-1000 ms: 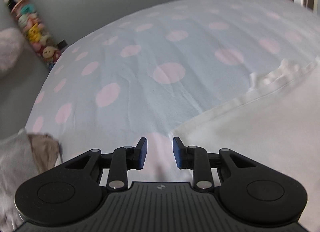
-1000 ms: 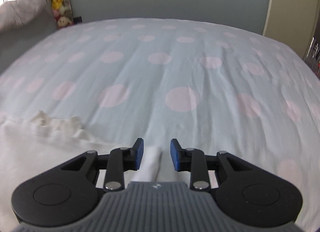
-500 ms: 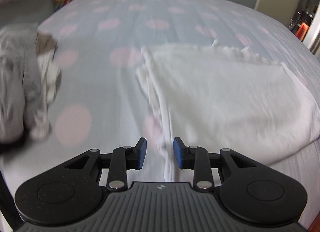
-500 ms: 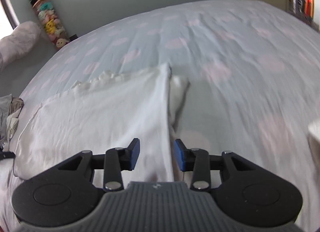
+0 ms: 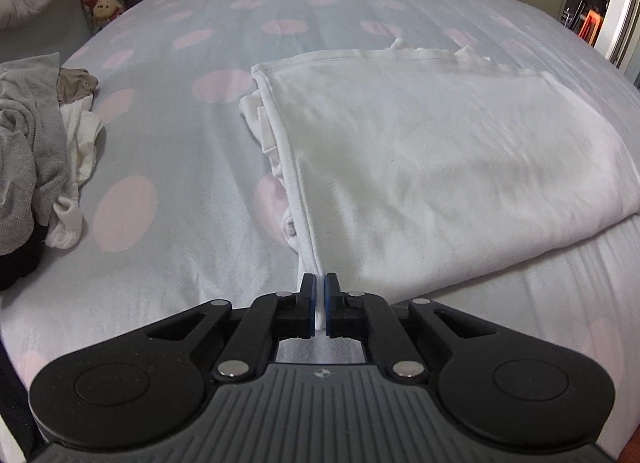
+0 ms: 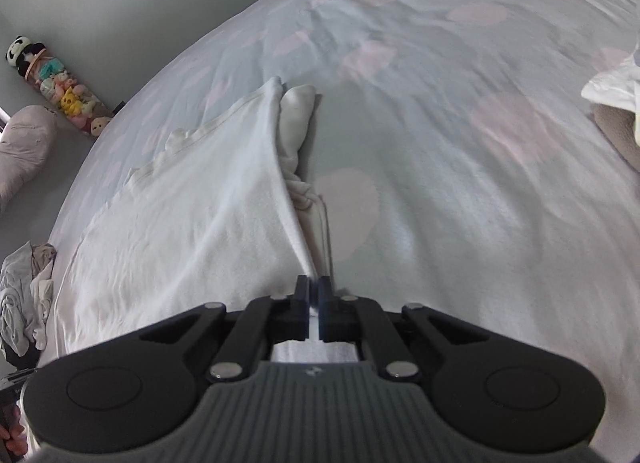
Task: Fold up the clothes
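A white garment [image 5: 432, 151] lies folded on a pale blue bedsheet with pink dots [image 5: 168, 135]. My left gripper [image 5: 319, 283] is shut on the near corner of its left edge, with white cloth pinched between the blue pads. In the right wrist view the same white garment [image 6: 192, 215] spreads to the left. My right gripper [image 6: 314, 287] is shut on the near corner of its right edge. Bunched layers of the garment show under the folded edge in both views.
A heap of grey and white clothes [image 5: 36, 151] lies at the left of the bed. More white and beige clothes [image 6: 616, 103] sit at the right edge of the right wrist view. A hanging tube of plush toys [image 6: 60, 91] and a pink pillow [image 6: 20, 151] stand by the wall.
Both grippers swung back toward the near edge of the garment and dropped lower. Both were open before and have now shut on the garment's near corners.
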`<move>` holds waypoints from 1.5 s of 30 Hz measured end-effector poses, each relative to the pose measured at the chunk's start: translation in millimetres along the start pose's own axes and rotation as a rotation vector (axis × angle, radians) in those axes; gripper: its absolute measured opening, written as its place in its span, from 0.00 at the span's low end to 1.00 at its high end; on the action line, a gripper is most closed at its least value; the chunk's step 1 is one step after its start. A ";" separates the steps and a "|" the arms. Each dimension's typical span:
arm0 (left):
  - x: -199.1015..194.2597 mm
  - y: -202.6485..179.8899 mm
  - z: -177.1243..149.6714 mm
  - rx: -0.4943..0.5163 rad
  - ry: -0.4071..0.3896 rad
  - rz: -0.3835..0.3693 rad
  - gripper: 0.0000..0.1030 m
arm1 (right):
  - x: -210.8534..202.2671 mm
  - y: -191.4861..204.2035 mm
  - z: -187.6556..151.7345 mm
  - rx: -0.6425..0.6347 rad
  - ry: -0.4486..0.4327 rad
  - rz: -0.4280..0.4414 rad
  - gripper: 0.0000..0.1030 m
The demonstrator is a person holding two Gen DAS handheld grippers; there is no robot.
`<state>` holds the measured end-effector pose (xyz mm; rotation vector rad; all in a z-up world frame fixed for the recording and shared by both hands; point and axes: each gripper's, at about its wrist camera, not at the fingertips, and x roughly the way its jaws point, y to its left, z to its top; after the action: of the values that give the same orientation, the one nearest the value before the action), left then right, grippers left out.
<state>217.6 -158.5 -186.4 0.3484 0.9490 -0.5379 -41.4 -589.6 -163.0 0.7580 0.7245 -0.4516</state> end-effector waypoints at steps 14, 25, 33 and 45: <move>-13.9 38.1 -11.3 -0.215 0.043 0.070 0.00 | -25.1 3.8 -3.4 -0.033 -0.068 -0.134 0.01; -27.4 47.4 9.0 -0.360 -0.115 0.000 0.12 | -22.6 -10.8 9.3 0.100 -0.183 0.107 0.41; -2.1 50.3 69.9 -0.430 -0.177 -0.017 0.22 | 18.7 4.4 60.1 0.043 -0.144 0.184 0.54; 51.2 57.9 68.9 -0.323 -0.181 0.008 0.22 | 88.4 9.8 111.9 -0.016 0.021 0.121 0.44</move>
<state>321.1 -160.4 -189.2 0.0126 0.8420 -0.3931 71.5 -677.3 -166.3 0.7875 0.6975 -0.3284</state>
